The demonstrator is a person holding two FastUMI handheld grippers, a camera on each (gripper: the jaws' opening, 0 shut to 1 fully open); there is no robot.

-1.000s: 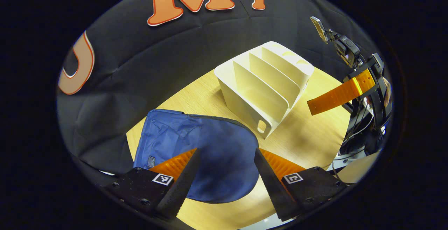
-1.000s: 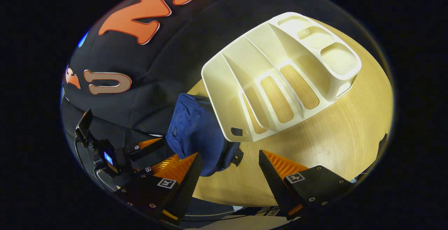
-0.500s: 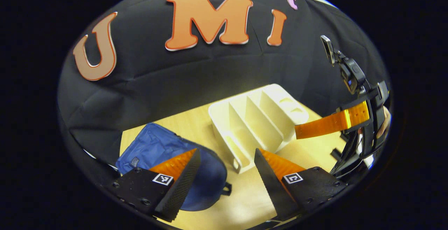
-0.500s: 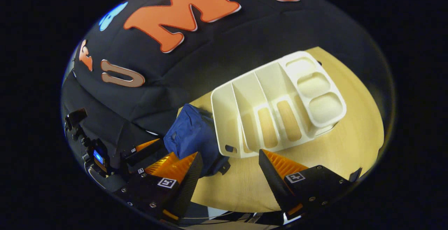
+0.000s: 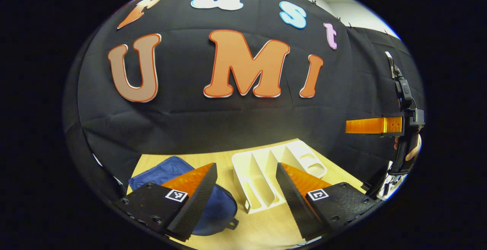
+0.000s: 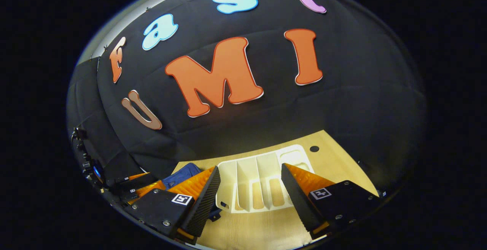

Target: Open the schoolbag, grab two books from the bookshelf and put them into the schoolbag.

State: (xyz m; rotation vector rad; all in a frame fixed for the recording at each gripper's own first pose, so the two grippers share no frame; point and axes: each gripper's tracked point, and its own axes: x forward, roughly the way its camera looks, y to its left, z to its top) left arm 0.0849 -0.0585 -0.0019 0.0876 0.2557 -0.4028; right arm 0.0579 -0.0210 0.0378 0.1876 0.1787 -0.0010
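A blue schoolbag (image 5: 159,169) lies flat on the left of the wooden table (image 5: 331,168). To its right stands a white bookshelf rack (image 5: 262,170) whose slots stand empty. My left gripper (image 5: 246,165) is open above the near table edge, with nothing between its fingers. In the right gripper view the rack (image 6: 262,183) sits low between the fingers of my right gripper (image 6: 250,167), which is open and empty too. The bag (image 6: 182,172) peeks out to the rack's left. The right gripper (image 5: 374,125) hovers high at the right in the left gripper view.
A hand (image 5: 412,151) holds the right gripper at the far right. The left gripper (image 6: 133,183) sits low at the left in the right gripper view. A small round hole (image 6: 314,148) marks the table (image 6: 338,166) behind the rack. The booth's black cloth wall stands behind the table.
Both grippers have pulled back and tilted up, so the bag and rack have sunk to the bottom of both views. Both remain open and empty.
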